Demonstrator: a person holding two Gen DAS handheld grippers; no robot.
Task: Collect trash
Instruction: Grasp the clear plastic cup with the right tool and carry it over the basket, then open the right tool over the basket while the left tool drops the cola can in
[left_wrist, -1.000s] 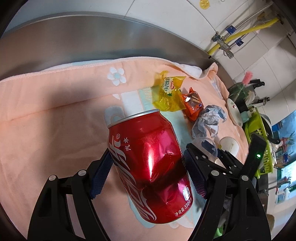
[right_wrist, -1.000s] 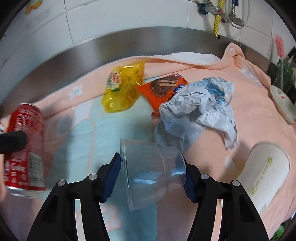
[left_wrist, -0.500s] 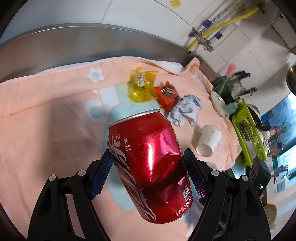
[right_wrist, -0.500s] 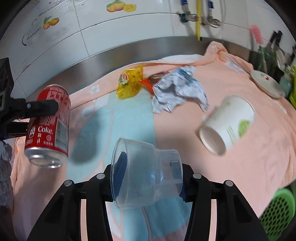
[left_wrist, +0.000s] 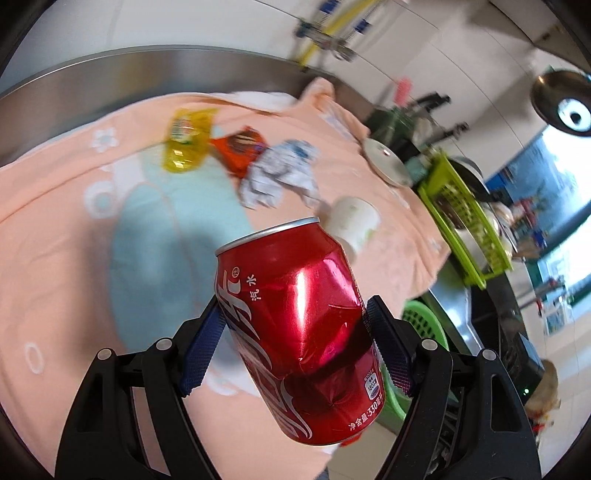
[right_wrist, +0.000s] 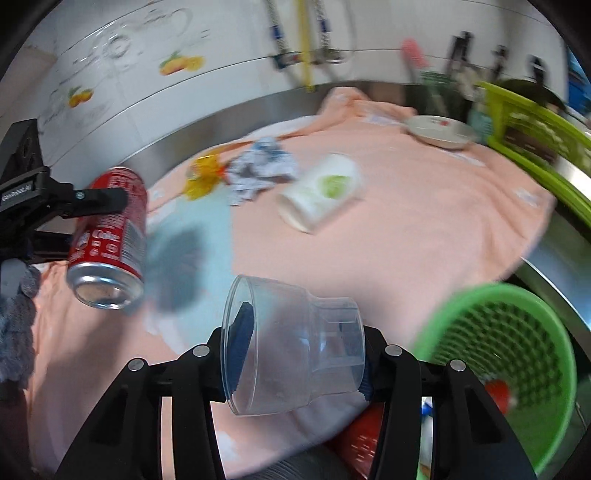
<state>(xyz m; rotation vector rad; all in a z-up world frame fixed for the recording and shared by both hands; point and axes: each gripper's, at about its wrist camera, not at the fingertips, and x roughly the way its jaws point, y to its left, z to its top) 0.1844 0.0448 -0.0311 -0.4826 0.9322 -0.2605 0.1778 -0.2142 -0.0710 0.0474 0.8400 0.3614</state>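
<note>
Can (left_wrist: 295, 325) between left tongs (left_wrist: 295, 347), cup (right_wrist: 291, 347) between right tongs (right_wrist: 295, 360)

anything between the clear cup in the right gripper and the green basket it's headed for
Nothing visible. The right gripper is shut on the clear plastic cup, lifted off the pink towel. The green basket sits just to its right, below the counter edge, mouth open, some trash already inside. The paper cup lies farther back.
</note>
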